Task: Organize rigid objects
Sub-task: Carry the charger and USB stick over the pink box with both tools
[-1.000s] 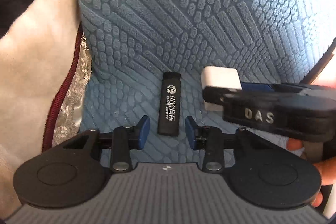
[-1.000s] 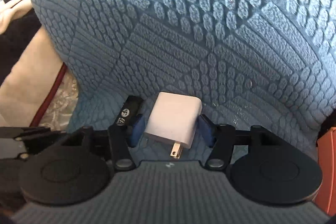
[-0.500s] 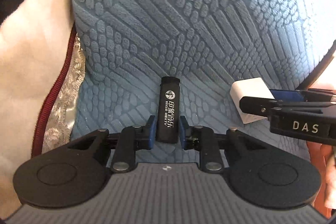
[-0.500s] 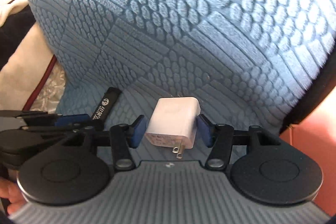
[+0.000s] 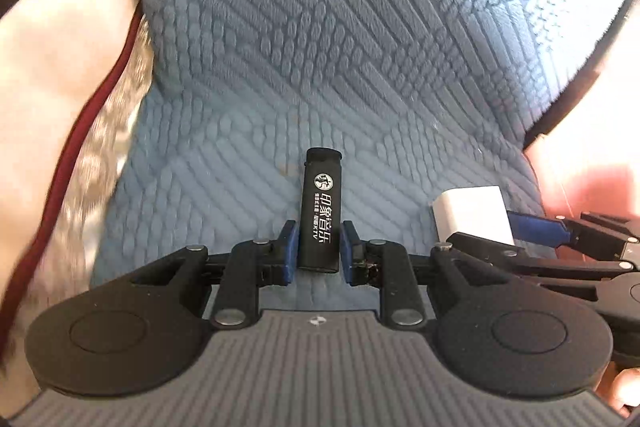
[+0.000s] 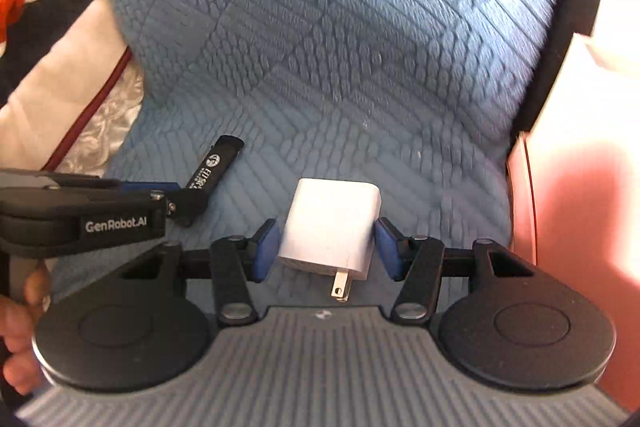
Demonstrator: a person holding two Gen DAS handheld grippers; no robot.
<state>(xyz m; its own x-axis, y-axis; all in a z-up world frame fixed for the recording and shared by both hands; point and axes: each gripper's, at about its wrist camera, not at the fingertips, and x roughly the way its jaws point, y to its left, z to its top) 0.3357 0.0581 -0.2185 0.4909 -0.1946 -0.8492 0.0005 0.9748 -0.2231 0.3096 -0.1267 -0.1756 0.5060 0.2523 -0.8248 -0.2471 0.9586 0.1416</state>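
Between the blue pads of the left tongs (image 5: 319, 247) in the left wrist view: one black lighter (image 5: 321, 211), white print on its face, long axis pointing far, near end clamped by the pads. Beneath it: blue textured cushion (image 5: 320, 47). Right of it, just beside: white charger (image 5: 472, 217), carried by the other tool. Far left: cream fabric (image 5: 60, 87) with a dark red piping edge.

Right wrist view: right tongs (image 6: 327, 247) closed on the charger (image 6: 330, 227), pads bearing on its two side faces, metal prongs (image 6: 340, 287) pointing near toward the camera. Left of it: the lighter (image 6: 214, 167), lying diagonally in this view, its near end in the left tongs (image 6: 176, 203). Right edge: salmon-pink surface (image 6: 580, 187), nature unclear. Whether either item rests on the cushion or is lifted off it cannot be told.

Handling note, as judgement: both items appear secured for relocation. Keep both grips firm; the lighter is held near one end, so avoid swinging it. Keep the two tools apart to prevent knocking, and set each item down flat before releasing.
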